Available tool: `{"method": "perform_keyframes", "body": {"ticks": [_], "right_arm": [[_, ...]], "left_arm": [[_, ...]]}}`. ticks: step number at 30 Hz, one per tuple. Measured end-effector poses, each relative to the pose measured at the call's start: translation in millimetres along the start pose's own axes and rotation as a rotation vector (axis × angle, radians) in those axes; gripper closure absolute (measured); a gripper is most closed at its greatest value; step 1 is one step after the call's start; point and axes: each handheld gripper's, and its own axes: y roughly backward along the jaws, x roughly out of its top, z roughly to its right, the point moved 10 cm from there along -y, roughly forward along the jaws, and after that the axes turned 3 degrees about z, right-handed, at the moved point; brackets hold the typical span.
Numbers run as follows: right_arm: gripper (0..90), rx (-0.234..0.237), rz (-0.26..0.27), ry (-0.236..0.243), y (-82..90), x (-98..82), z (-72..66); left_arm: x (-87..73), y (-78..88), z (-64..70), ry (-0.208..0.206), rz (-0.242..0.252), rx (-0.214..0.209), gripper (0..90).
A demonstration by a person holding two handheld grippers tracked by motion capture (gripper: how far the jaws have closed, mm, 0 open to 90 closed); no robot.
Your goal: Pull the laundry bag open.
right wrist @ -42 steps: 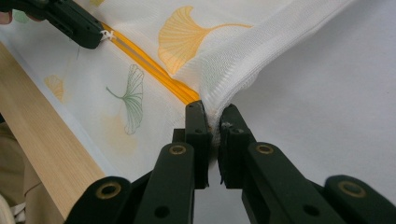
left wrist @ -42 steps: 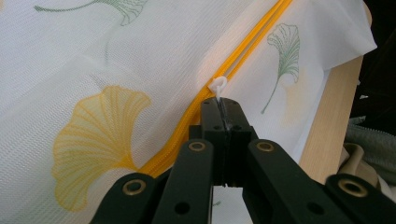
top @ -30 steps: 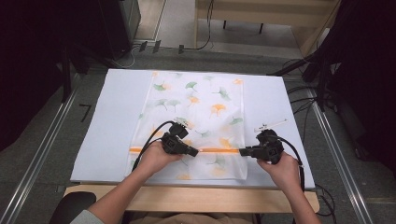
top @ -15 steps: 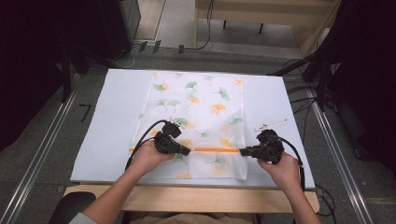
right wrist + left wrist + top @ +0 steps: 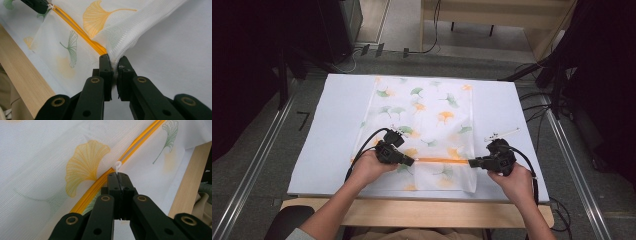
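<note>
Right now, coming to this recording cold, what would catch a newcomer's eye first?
The white mesh laundry bag printed with orange and green ginkgo leaves, lying flat mid-table on the white table cover. Next, its bright orange zipper running across the near end, stretched between two tongs. The left tongs are shut on the white zipper pull, and the right tongs pinch the bag's edge at the zipper's other end.

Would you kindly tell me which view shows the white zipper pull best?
The left gripper view: the zipper pull sticks out close up from the shut left claw. The right gripper view shows it small and far off; in the high view it is too small to make out.
</note>
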Motion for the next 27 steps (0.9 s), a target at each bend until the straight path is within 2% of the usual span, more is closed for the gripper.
{"method": "perform_keyframes", "body": {"ticks": [5, 16, 27], "right_arm": [[86.0, 0.007, -0.002, -0.002, 0.6, -1.1, 0.0], [86.0, 0.005, -0.007, 0.001, -0.2, -0.4, 1.2], [86.0, 0.010, -0.014, 0.005, -1.8, 1.8, 1.5]], "left_arm": [[-0.9, 0.0, 1.0, 0.008, -0.004, -0.012, 90.0], [-6.7, 7.2, -5.7, 0.021, -0.005, 0.002, 90.0], [-23.8, 21.9, -23.0, 0.042, -0.024, 0.041, 90.0]]}}
